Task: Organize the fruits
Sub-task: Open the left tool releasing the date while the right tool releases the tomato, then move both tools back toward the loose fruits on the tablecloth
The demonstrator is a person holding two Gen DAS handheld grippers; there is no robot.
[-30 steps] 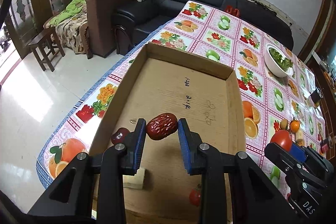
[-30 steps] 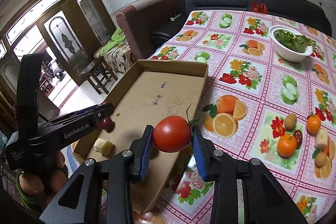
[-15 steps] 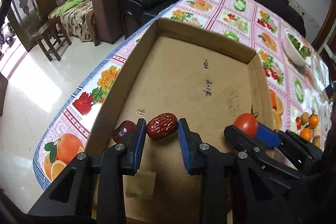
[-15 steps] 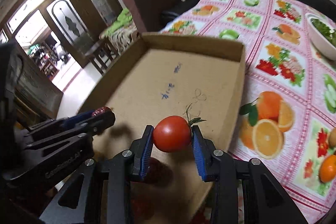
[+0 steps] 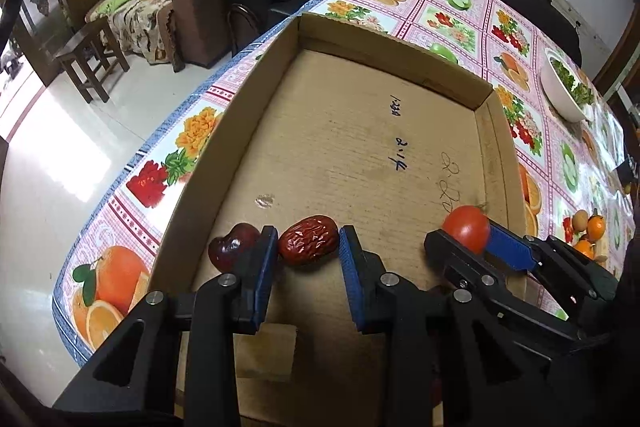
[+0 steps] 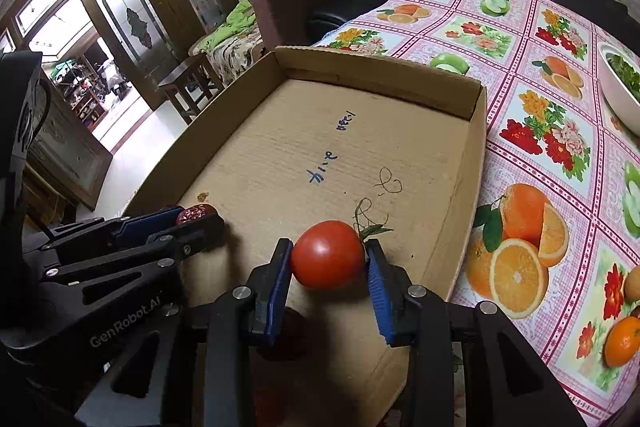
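Note:
A wrinkled red date [image 5: 308,241] sits between the blue pads of my left gripper [image 5: 308,233], low over the floor of the open cardboard box [image 5: 360,131]. The pads still touch the date while the jaws start opening. A dark red round fruit [image 5: 232,251] lies just outside the left finger. My right gripper [image 6: 326,251] is shut on a red tomato [image 6: 327,255] with a green stem, close above the box floor near its right wall. In the right wrist view the left gripper [image 6: 192,223] is at the left with the date [image 6: 196,214] at its tip.
A pale cube [image 5: 264,351] lies in the box under my left gripper. On the fruit-print tablecloth stand a white bowl of greens [image 5: 564,91] and several small oranges and other fruits [image 5: 592,227] to the right. The table's left edge drops to a tiled floor.
Both grippers have sunk lower into the box. The right gripper carried the tomato from over the box's edge to inside it, next to the left gripper.

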